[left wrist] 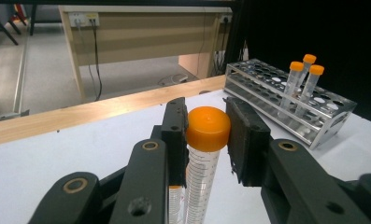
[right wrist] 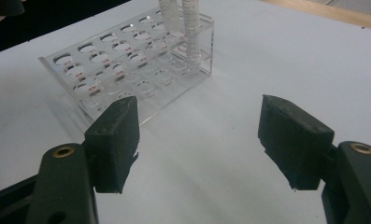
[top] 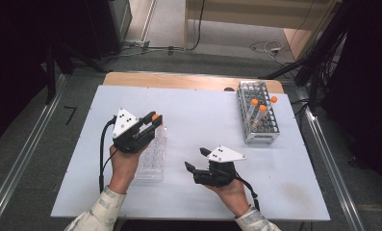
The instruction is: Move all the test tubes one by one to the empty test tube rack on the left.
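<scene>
Orange-capped tube (left wrist: 206, 140), clear graduated plastic, clamped in left tongs (left wrist: 206, 133).

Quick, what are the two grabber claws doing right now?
Left gripper: closed on the orange-capped tube, pinching its cap.
Right gripper: open, holding nothing, above the white table.
</scene>
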Available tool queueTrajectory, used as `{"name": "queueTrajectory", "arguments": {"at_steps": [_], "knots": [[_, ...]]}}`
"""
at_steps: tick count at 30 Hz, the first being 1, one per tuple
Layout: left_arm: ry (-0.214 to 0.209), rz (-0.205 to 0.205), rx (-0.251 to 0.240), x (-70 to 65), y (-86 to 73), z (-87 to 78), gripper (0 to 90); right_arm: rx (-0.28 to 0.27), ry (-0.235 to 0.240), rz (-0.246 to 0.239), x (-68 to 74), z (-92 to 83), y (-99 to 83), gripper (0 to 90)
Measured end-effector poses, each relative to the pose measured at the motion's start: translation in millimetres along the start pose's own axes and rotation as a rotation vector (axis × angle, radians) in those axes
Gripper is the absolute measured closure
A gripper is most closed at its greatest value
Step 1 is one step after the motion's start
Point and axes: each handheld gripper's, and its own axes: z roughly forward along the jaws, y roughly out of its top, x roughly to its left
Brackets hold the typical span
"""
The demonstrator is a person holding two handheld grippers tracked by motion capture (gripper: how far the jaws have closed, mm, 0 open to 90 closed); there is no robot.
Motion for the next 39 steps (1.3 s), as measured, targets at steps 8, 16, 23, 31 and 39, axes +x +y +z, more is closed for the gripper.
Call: {"name": "queueTrajectory", "arguments": {"at_steps": [8, 16, 23, 31, 39], "knots": [[0.012, 0.009, 0.025, 0.6, -5.7, 5.5, 69.4, -0.002, 0.0, -0.003, 0.3, 0.1, -0.1, 28.0], [0.022, 0.02, 0.063, -0.8, -14.2, 12.9, 69.3, 0.0, 0.001, -0.006, 0.5, 0.3, -0.4, 28.0], [0.021, 0.019, 0.077, -2.1, -18.1, 15.9, 67.9, 0.001, 0.002, -0.002, 1.0, -0.2, -0.5, 28.0], [0.021, 0.015, 0.076, -2.3, -17.9, 15.1, 64.5, 0.004, 0.003, -0.004, 1.6, 0.6, -1.0, 28.0], [0.006, -0.008, 0.057, -2.5, -16.0, 10.6, 58.5, -0.002, -0.004, 0.003, 0.2, -1.3, -0.4, 28.2]]}}
